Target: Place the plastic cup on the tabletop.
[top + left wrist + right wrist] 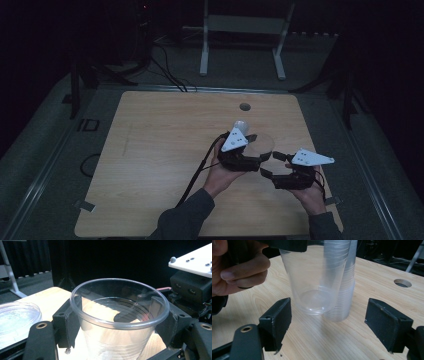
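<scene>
- While the left gripper (117,322) clamps a clear plastic cup (117,317) just under its rim, its black fingers (66,325) press in on both sides of the thin, ribbed, tapering wall.
- That cup hangs above the tabletop (317,337), its round base clear of the pale wood grain, just beside a stack of cups (343,290) standing upright.
- Facing the cup, the right gripper (337,320) has its blocky matte fingers (278,317) spread wide apart, holding and touching nothing.
- A clear, shallow, round lid (17,320) lies flat on the tabletop near the left gripper.
- A round hole (402,283) is cut through the wood.
</scene>
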Available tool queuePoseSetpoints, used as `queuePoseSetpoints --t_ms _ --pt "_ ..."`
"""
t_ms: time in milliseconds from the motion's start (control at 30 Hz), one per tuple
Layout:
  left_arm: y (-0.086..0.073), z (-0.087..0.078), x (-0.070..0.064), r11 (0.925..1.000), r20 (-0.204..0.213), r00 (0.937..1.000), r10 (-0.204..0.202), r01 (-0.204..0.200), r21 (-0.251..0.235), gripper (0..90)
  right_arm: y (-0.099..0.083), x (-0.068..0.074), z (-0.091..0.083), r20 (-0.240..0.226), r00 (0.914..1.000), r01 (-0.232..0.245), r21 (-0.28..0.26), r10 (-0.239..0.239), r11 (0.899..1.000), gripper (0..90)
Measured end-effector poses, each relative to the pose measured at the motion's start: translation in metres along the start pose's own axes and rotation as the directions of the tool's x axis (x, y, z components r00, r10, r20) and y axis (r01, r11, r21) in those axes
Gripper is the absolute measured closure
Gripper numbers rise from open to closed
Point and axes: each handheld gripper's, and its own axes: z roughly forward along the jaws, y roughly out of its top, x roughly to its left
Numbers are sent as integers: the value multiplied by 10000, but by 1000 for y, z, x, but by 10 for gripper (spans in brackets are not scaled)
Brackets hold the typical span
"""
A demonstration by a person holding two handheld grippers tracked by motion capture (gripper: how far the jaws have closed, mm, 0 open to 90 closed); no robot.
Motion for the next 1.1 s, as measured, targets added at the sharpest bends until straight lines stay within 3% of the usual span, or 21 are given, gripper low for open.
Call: queuePoseSetpoints --t_ms 1100 --pt "-13 4 1 9996 2 9997 232 -232 -170 278 -6 -5 -6 142 9993 -343 -336 348 9988 205"
